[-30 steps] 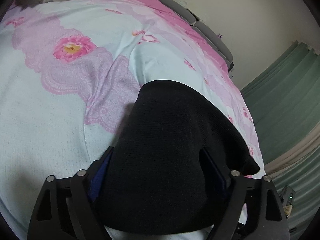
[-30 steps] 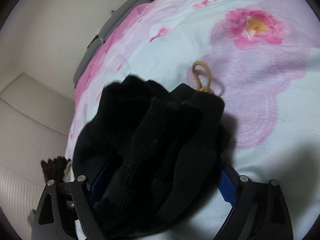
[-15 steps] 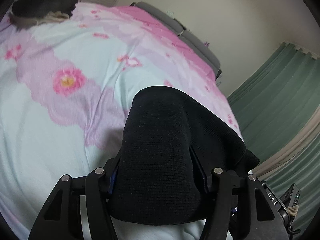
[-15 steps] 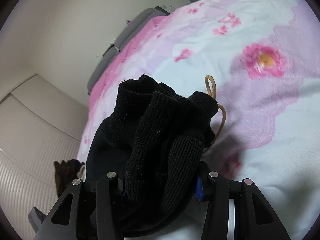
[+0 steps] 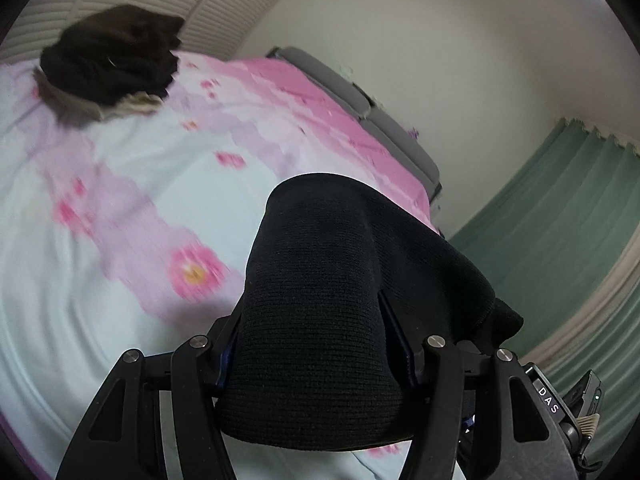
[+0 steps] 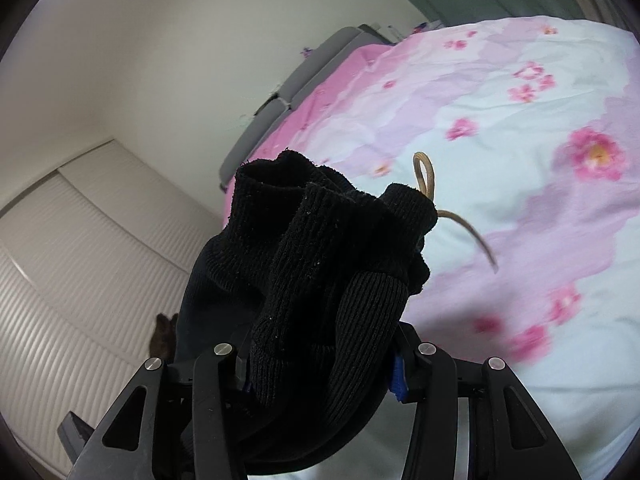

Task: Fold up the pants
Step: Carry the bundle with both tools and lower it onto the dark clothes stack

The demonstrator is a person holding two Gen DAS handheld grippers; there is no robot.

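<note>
The black knit pants [image 5: 332, 280] are held up above the bed by both grippers. My left gripper [image 5: 316, 356] is shut on a smooth fold of the black fabric, which drapes over and hides its fingertips. My right gripper [image 6: 320, 356] is shut on the bunched ribbed waistband of the pants [image 6: 320, 248]. A tan drawstring [image 6: 424, 176] loops out of the waistband and hangs to the right. Both grippers are lifted off the floral bedsheet [image 5: 120, 208].
A pile of dark clothes [image 5: 112, 60] lies at the far left of the bed, and a bit of it shows in the right wrist view [image 6: 162, 334]. A grey headboard [image 5: 360, 96] runs along the far edge. Green curtains [image 5: 560, 216] hang at the right.
Both grippers have risen and tilted up with the pants: the bed sits lower and farther, and more wall, closet and curtain show. The drawstring end has swung out to the right.
</note>
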